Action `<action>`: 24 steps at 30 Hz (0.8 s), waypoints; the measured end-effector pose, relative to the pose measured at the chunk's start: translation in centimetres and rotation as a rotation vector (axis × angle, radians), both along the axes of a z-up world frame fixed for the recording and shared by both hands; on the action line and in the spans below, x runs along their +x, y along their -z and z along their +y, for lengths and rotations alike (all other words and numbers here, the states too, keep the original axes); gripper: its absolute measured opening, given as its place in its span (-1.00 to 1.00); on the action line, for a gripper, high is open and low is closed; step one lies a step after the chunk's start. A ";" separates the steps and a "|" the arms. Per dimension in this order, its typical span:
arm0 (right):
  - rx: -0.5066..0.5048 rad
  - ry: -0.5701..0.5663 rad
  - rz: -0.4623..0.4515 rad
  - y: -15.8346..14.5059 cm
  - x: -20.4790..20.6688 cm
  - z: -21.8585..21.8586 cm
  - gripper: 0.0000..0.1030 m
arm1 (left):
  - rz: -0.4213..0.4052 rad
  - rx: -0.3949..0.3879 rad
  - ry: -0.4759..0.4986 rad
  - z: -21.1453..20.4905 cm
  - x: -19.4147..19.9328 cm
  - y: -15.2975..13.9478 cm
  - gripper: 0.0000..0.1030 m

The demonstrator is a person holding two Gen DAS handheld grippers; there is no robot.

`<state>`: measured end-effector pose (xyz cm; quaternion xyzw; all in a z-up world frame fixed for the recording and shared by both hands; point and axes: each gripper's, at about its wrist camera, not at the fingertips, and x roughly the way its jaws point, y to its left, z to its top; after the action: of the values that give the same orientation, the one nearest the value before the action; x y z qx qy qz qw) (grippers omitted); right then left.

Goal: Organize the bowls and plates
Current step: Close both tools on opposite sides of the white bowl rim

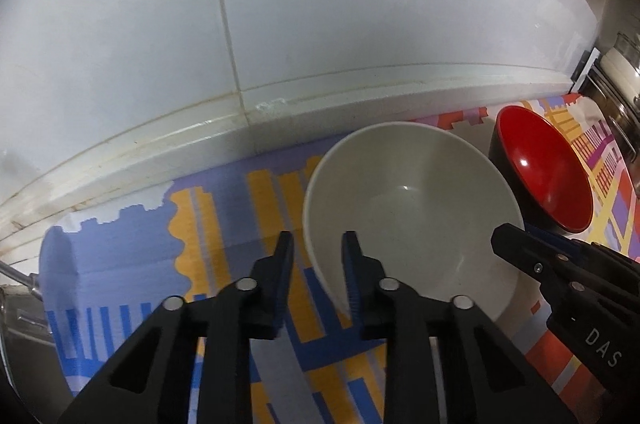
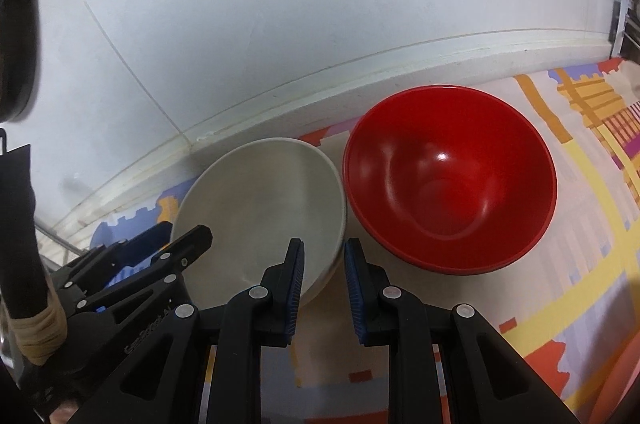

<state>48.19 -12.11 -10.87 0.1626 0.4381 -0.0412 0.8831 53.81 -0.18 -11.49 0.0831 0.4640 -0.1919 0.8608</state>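
White bowl [image 1: 412, 208] sits on the patterned surface [image 1: 224, 208], touching the red bowl [image 2: 450, 180] on its right. Left gripper [image 1: 318, 244] clenches its left rim; right gripper [image 2: 324, 252] clenches its right rim, apparently for a two-handed lift.

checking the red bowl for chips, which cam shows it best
The right wrist view: the red bowl sits nearly centred there, with its whole rim and inside visible. The left wrist view catches it only at the right edge, squeezed by the lens, with its near side partly hidden behind the white bowl.
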 end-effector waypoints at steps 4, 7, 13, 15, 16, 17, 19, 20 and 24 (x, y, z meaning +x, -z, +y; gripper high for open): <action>-0.007 -0.004 0.002 0.1 0.1 0.1 -0.67 | 0.012 -0.018 -0.005 -0.1 0.1 0.1 -0.67; -0.025 -0.009 0.003 0.1 0.2 0.4 -0.68 | 0.022 -0.030 -0.024 0.0 0.1 0.2 -0.69; -0.021 -0.017 -0.005 -0.3 0.0 0.3 -0.70 | 0.004 -0.033 -0.041 1.3 -1.3 -0.9 -0.70; -0.018 -0.027 -0.009 -0.6 -0.4 0.4 -0.70 | -0.003 -0.044 -0.053 2.0 -1.9 -1.5 -0.70; -0.018 -0.031 -0.012 -0.8 -0.5 0.5 -0.70 | -0.003 -0.052 -0.060 2.3 -2.2 -1.8 -0.70; -0.017 -0.037 -0.017 -1.2 -0.8 0.6 -0.70 | -0.004 -0.065 -0.070 2.6 -2.7 -2.2 -0.70; -0.015 -0.046 -0.025 -1.9 -1.3 0.6 -0.70 | -0.021 -0.074 -0.074 3.0 -3.3 -3.0 -0.69; -0.014 -0.052 -0.031 -2.2 -1.6 0.7 -0.70 | -0.027 -0.081 -0.078 3.2 -3.8 -3.5 -0.69; -0.025 -0.078 -0.051 -3.8 -3.3 0.7 -0.70 | -0.057 -0.099 -0.083 3.6 -5.7 -5.3 -0.68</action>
<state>44.94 -11.37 -7.10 0.1351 0.4210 -0.0080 0.8969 48.07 3.42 -6.23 0.0263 0.4322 -0.1763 0.8840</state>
